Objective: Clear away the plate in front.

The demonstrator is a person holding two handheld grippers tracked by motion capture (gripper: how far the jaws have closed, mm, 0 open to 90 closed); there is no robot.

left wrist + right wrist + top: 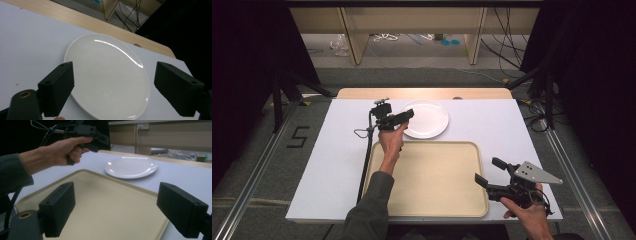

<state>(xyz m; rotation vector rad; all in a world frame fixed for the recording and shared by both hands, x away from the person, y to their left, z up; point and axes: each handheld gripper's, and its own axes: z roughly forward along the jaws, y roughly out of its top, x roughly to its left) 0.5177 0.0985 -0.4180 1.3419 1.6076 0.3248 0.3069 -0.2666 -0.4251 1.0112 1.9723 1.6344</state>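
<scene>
A white plate [428, 119] lies on the white table top just beyond a beige tray [432, 180]. My left gripper [408, 115] hovers over the plate's left rim, open; in the left gripper view the plate [107, 77] lies between and below the wide-apart jaws of that gripper [120, 91], nothing held. My right gripper [491, 171] is open above the tray's right edge, empty. In the right gripper view its jaws [122, 212] frame the tray [105, 205], with the plate [131, 166] and the left hand's gripper [100, 138] farther off.
The white board [337, 155] lies on a wooden table whose far edge [422, 93] shows behind the plate. A black cable [366, 155] trails from the left gripper along the tray's left side. Metal rails and dark curtains flank the table.
</scene>
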